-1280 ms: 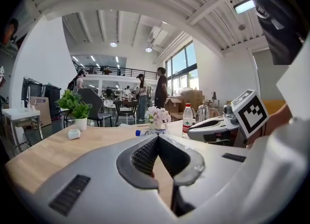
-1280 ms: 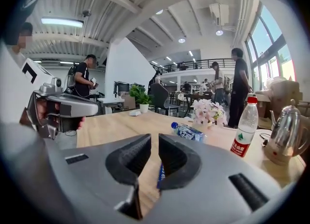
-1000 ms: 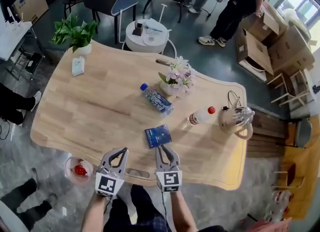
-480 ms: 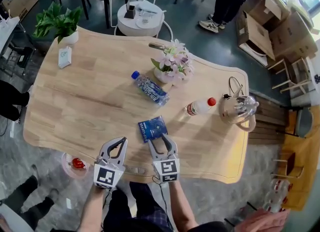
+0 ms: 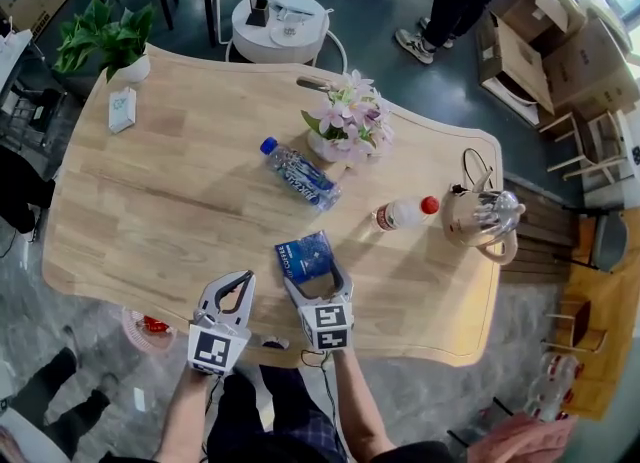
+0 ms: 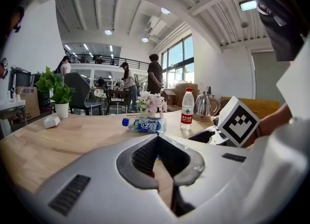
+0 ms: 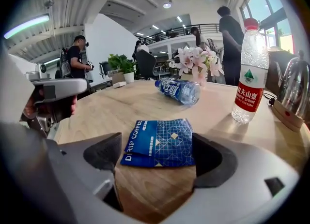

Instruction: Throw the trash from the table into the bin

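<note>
Item: coffee packet (image 7: 159, 143), blue, flat on the table (image 5: 150, 201); count one.
Place from fingers: the packet lies just ahead of the right gripper (image 7: 157, 159), its near edge reaching in between the two fingertips. Neither pad touches it.
Long axis: appears to run across the gap, from one finger toward the other.
Right gripper state: jaws opening and already spread wider than the packet. Nothing is gripped.
Left gripper (image 6: 157, 138) state: jaws pressed together, nothing between them. It points across the table beside the right gripper.
Nearer hand: the right one. The left gripper (image 5: 232, 291) is well to the side of the packet.
Bin (image 5: 150, 332): count one. It sits below the table edge, outward of the left gripper and partly hidden.
Bottles: count two. The blue-labelled bottle (image 5: 300, 174) lies on its side beyond the packet. The red-capped bottle (image 7: 249, 85) stands upright, ahead and to the right.
Judged next need: lower the right gripper and close it over the packet's edges.
</note>
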Demonstrator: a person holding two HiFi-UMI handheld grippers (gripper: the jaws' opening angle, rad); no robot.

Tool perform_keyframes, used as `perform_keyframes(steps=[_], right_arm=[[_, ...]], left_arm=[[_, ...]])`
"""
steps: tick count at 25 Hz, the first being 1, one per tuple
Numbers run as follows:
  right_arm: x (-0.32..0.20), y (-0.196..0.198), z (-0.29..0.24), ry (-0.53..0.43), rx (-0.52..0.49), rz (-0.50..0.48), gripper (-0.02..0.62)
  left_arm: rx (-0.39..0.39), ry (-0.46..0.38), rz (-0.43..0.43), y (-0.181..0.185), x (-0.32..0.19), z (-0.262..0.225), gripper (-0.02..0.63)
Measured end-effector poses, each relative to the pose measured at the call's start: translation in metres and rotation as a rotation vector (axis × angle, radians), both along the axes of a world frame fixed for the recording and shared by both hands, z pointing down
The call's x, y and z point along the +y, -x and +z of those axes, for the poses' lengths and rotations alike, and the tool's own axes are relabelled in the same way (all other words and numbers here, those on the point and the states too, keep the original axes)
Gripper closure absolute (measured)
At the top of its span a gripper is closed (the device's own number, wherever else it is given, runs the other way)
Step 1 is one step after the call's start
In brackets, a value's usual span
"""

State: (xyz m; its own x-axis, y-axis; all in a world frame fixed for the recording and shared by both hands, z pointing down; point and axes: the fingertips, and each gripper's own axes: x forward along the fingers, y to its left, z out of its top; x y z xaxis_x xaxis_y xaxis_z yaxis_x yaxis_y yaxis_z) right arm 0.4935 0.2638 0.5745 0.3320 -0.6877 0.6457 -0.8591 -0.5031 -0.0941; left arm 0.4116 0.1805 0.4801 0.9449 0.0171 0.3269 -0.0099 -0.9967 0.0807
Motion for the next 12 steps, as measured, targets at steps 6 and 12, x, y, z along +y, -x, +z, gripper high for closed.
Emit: perform_keyframes(steps=[6,12], right_arm=[[-0.001,-0.014,0.010,0.073,-0.015,0.027,0.153],[-0.002,-0.012,0.018,0.148,-0.038,0.001,0.155]], left_arm=[[-0.011,0.005,-0.011,-0.003,-0.006,0.005,0.600],[-0.014,0.017,-0.021,-0.004,-0.008,0.008,0.600]])
